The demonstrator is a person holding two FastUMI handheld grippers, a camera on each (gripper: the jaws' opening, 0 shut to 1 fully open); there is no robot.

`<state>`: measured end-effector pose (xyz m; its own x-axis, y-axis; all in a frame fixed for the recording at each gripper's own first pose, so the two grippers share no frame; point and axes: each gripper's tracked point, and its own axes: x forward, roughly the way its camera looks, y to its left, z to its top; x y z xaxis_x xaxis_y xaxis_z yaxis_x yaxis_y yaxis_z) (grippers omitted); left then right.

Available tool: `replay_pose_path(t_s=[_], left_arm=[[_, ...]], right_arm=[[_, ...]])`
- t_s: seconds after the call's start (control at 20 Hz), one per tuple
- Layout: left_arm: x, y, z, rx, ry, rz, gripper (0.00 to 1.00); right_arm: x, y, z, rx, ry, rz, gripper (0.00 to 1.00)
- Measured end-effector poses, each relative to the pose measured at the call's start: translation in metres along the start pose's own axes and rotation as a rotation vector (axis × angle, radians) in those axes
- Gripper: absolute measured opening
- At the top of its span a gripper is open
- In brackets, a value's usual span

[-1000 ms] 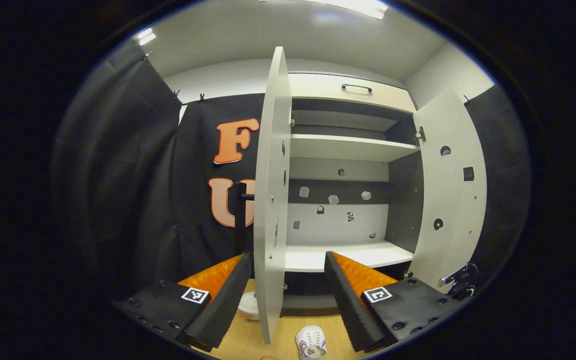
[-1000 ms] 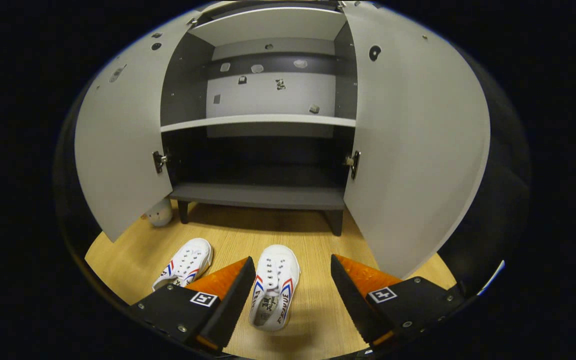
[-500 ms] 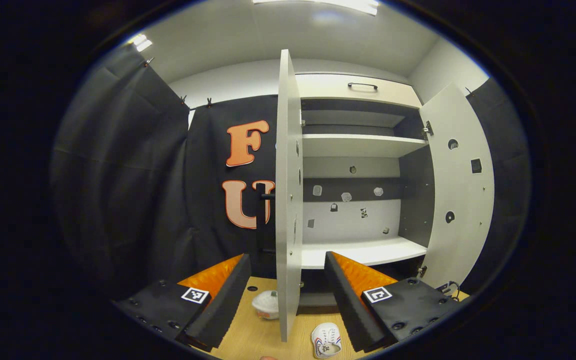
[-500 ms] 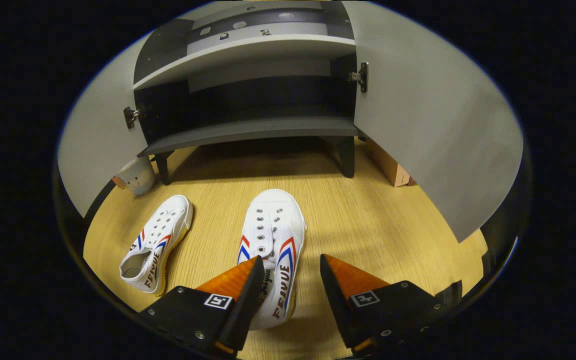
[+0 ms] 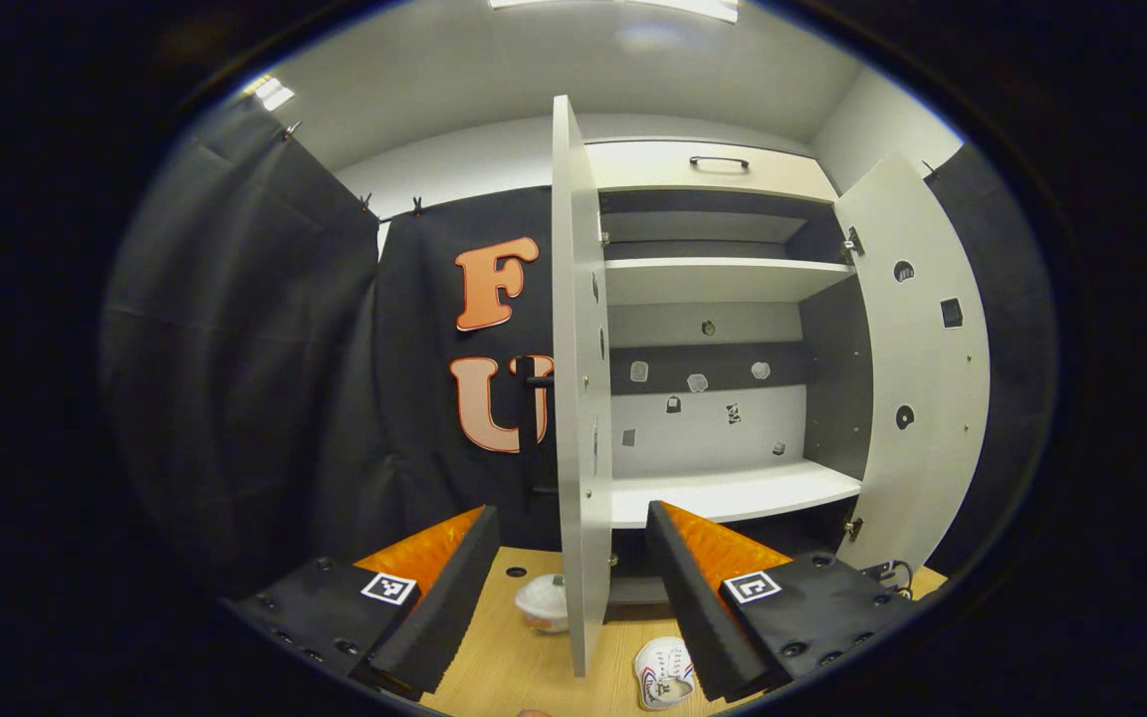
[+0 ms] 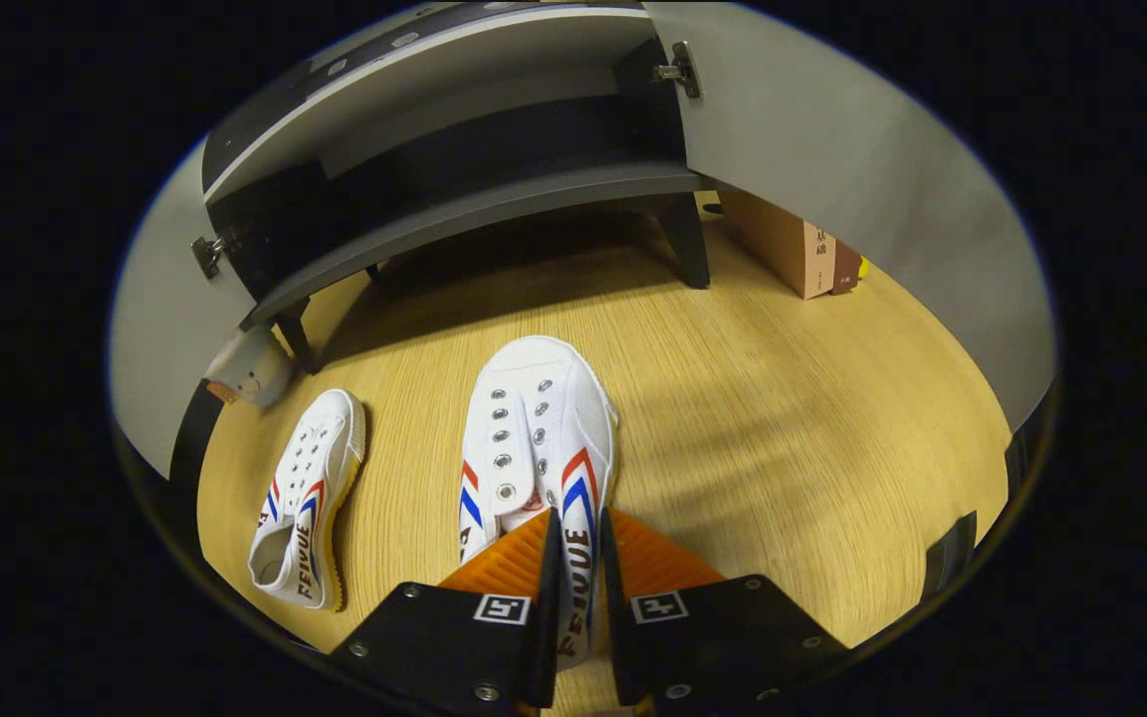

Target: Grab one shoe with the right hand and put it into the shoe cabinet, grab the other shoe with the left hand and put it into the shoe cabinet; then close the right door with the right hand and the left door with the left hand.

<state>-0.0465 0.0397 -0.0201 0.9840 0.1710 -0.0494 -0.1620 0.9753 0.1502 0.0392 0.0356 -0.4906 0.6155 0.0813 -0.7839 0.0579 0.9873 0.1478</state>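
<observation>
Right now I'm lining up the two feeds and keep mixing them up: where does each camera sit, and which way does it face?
Left gripper view: rides the left gripper, held level, facing the left door's edge and the shoe cabinet; fingers open.
Right gripper view: rides the right gripper, tilted toward the floor, fingers shut on the near shoe.
Shared: cabinet, both doors, the other shoe.
</observation>
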Motion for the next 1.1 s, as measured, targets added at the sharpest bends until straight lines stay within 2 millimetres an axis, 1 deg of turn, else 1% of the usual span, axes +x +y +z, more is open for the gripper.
replay_pose_path(t_s=[0.05,0.15,0.25,0.45,0.55,0.7,0.75,0.8,0.85,0.9,0.95,1.0,1.1], left_arm=[[0.000,-0.001,-0.001,-0.003,0.007,-0.004,0.96],[0.001,-0.002,-0.003,-0.009,0.011,-0.009,0.96],[0.002,-0.004,-0.004,-0.017,0.011,-0.015,0.96],[0.004,-0.011,-0.009,-0.035,0.015,-0.036,0.96],[0.005,-0.014,-0.012,-0.044,0.016,-0.046,0.96],[0.006,-0.017,-0.019,-0.053,0.020,-0.058,0.96],[0.006,-0.016,-0.022,-0.053,0.022,-0.058,0.96],[0.007,-0.015,-0.025,-0.052,0.023,-0.057,0.94],[0.008,-0.014,-0.028,-0.049,0.027,-0.056,0.96],[0.007,-0.013,-0.032,-0.048,0.032,-0.055,0.94],[0.008,-0.011,-0.034,-0.048,0.037,-0.054,0.94],[0.008,-0.010,-0.037,-0.049,0.042,-0.053,0.96],[0.008,-0.007,-0.038,-0.058,0.041,-0.052,0.96]], right_arm=[[0.000,0.000,0.001,-0.008,-0.009,-0.020,0.12],[-0.006,0.001,0.005,-0.036,-0.013,-0.032,0.01],[-0.023,0.006,0.018,-0.042,-0.033,-0.015,0.01],[-0.070,0.013,0.055,-0.039,-0.069,0.005,0.01],[-0.096,0.017,0.077,-0.042,-0.098,0.006,0.01],[-0.131,0.027,0.116,-0.056,-0.157,0.013,0.01],[-0.138,0.032,0.126,-0.058,-0.172,0.019,0.01],[-0.147,0.037,0.135,-0.061,-0.182,0.026,0.01],[-0.156,0.040,0.147,-0.066,-0.201,0.028,0.01],[-0.165,0.044,0.161,-0.082,-0.225,0.030,0.01],[-0.175,0.048,0.172,-0.092,-0.247,0.034,0.01],[-0.185,0.053,0.184,-0.090,-0.265,0.045,0.01],[-0.194,0.069,0.212,-0.081,-0.291,0.081,0.01]])
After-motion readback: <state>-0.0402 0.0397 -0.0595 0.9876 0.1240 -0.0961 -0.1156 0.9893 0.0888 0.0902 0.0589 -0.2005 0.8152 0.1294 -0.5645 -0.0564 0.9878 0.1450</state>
